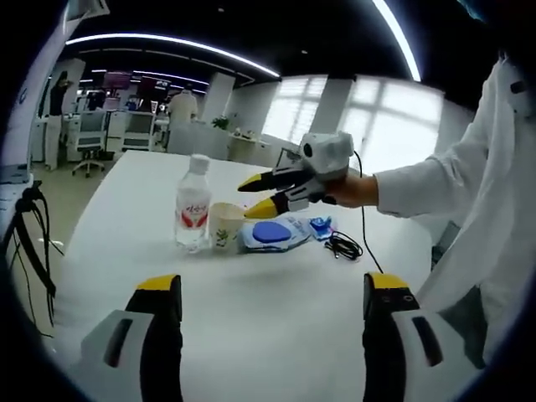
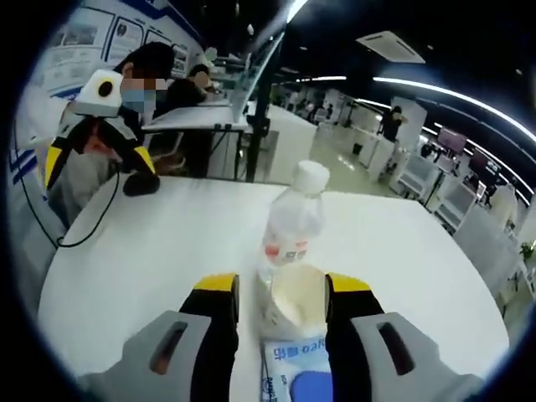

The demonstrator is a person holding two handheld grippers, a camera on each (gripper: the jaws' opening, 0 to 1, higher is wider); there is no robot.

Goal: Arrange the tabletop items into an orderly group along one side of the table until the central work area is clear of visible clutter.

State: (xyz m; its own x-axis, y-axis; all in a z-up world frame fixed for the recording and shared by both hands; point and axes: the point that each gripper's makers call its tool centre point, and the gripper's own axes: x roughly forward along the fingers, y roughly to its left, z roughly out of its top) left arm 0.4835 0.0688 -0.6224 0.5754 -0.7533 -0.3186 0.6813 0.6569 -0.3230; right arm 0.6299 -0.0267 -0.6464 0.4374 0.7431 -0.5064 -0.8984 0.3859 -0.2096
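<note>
Cup (image 2: 295, 300) first: we judge this small paper cup to be light, thin-walled and easy to crush or tip, so it wants a gentle squeeze across its body, below the rim, with little force. In the right gripper view it stands between the yellow-tipped jaws of our right gripper (image 2: 281, 293), which are spread to either side of it; we cannot tell whether they already touch its walls, and no dent shows. From the left gripper view the same gripper (image 1: 261, 194) hangs just over the cup (image 1: 224, 224), jaws parted.

Just beyond the cup stands a water bottle (image 2: 293, 219), clear plastic with a white cap and red label, touching or nearly touching it; it looks heavier and stiffer, with a slick surface, best held at mid-body. On the near side lies a soft packet of wipes (image 2: 295, 368) with a blue flap, limp and light. In the left gripper view a small blue packet (image 1: 321, 224) and a coiled black cable (image 1: 343, 244) lie just past the wipes (image 1: 270, 234).

Our left gripper (image 1: 263, 293) is spread wide and holds nothing, hovering over bare white counter (image 1: 251, 335) near us, well apart from the cluster. The items already sit close together in a row toward the counter's far part.
</note>
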